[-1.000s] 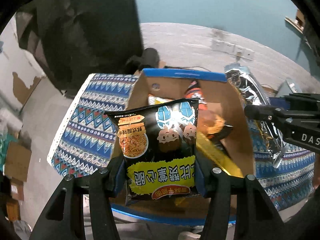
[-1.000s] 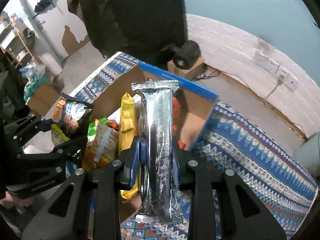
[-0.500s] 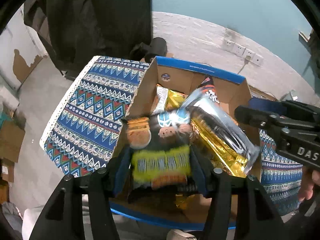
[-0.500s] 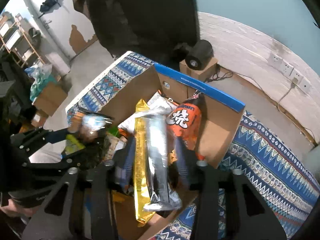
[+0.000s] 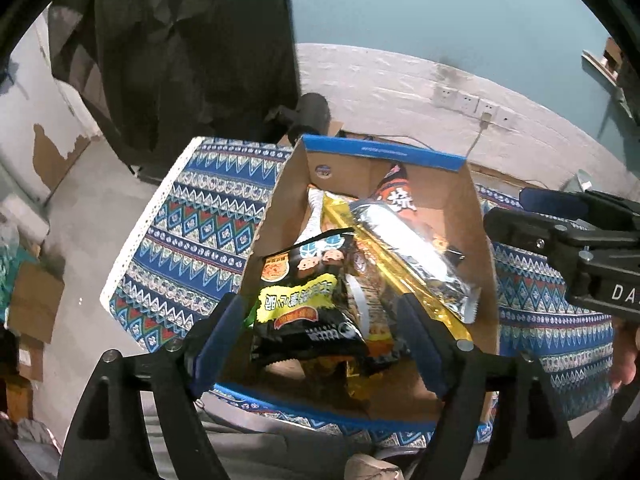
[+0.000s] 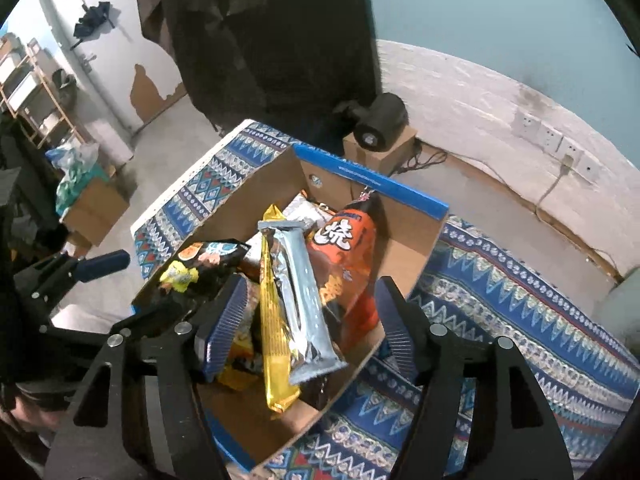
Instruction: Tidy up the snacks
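A cardboard box with blue rims (image 5: 472, 216) (image 6: 408, 248) stands on a patterned cloth and holds several snacks. My left gripper (image 5: 322, 334) is open above the box's near end; a black and yellow snack bag (image 5: 308, 300) (image 6: 200, 264) lies loose between its fingers on the pile. My right gripper (image 6: 310, 322) is open over the box; a silver packet (image 6: 304, 296) (image 5: 412, 256) lies free on a long gold packet (image 6: 274, 320) beside an orange bag (image 6: 348, 256). The right gripper also shows at the right of the left wrist view (image 5: 568, 240).
The blue patterned cloth (image 5: 192, 232) (image 6: 520, 304) covers the table around the box. A dark coat hangs behind (image 6: 272, 40). A black round device sits on a small carton (image 6: 380, 128). Wall sockets (image 5: 468, 104) and cardboard boxes on the floor (image 6: 92, 208) lie beyond.
Both grippers opened. The black and yellow bag dropped from the left gripper into the box. The silver packet left the right gripper and lies on the pile.
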Tool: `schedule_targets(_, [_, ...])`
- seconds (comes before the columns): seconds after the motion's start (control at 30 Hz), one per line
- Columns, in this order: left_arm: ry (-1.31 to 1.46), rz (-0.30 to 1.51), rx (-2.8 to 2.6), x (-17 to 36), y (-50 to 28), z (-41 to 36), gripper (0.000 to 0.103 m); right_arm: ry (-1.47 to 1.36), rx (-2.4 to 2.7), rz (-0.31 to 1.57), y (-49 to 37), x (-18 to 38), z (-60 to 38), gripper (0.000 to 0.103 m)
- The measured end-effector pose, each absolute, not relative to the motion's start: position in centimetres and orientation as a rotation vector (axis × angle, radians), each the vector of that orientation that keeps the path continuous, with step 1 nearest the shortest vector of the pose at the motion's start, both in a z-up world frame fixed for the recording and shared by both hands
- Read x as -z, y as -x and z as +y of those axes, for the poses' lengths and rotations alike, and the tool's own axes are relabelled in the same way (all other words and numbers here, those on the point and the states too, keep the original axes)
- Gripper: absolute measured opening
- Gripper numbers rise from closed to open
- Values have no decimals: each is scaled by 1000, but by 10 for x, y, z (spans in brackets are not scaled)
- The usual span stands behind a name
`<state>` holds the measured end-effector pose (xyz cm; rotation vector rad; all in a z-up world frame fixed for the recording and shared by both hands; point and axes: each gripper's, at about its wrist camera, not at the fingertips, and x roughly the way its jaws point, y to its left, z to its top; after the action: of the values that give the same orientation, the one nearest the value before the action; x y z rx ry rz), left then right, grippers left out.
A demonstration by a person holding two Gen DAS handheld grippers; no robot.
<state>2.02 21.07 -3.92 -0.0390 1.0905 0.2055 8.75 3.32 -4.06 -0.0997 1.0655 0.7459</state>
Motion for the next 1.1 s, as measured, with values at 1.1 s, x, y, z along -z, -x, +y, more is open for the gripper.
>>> schedule_targets(1.1, [-90, 974, -166, -17, 14, 163, 94, 135, -674, 947, -28, 3, -46, 78])
